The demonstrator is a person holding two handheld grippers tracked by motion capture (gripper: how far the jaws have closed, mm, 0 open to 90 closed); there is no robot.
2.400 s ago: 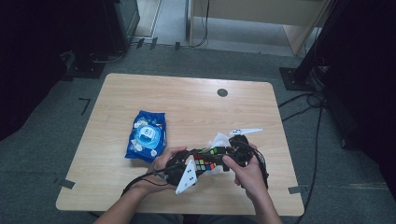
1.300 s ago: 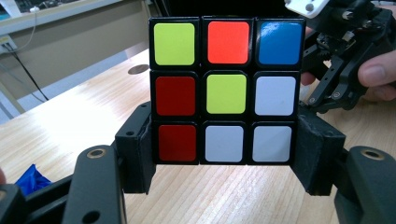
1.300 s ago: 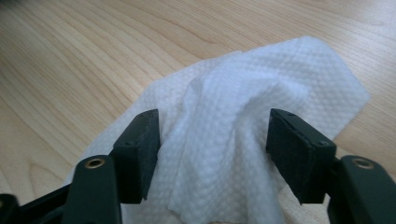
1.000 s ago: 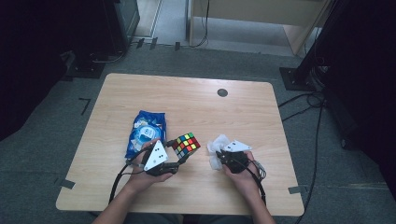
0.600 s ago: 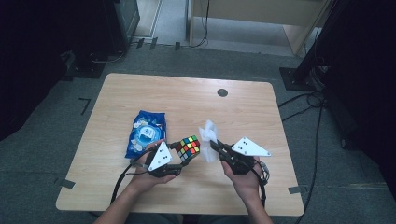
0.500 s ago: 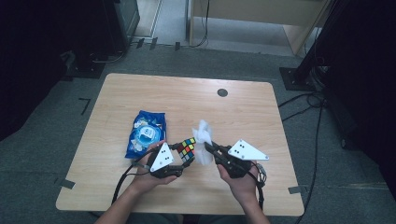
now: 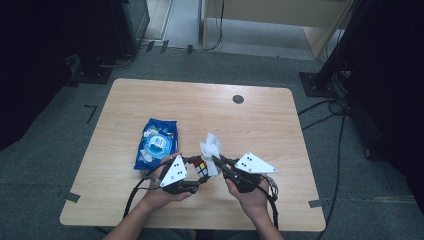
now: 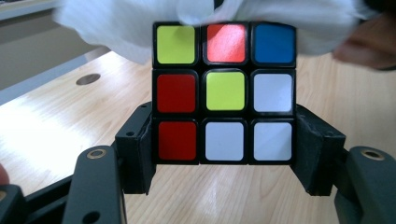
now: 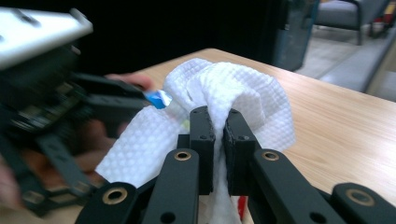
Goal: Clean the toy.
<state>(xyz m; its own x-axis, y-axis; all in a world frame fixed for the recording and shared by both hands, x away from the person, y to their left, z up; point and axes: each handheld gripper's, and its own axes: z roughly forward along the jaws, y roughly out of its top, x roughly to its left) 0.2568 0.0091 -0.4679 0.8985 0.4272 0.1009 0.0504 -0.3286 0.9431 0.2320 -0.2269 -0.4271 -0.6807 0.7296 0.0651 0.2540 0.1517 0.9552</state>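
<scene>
Left gripper view: left claw (image 8: pixel 224 163) clamps the Rubik's cube (image 8: pixel 225 93), right claw (image 9: pixel 218 140) pinches a white wipe (image 9: pixel 233 100). Wiping too hard could twist the cube out, or the thin wipe might slip free.

In the left gripper view, the white cloth (image 8: pixel 299 18) is blurred and cut off by the top edge, and it hides the table behind the puzzle cube (image 8: pixel 225 92). In the right gripper view, the cloth (image 9: pixel 224 100) covers most of the cube; the left gripper (image 9: pixel 60 121) is blurred. In the high view, print on the blue packet (image 7: pixel 157 144) is too small to read.
</scene>
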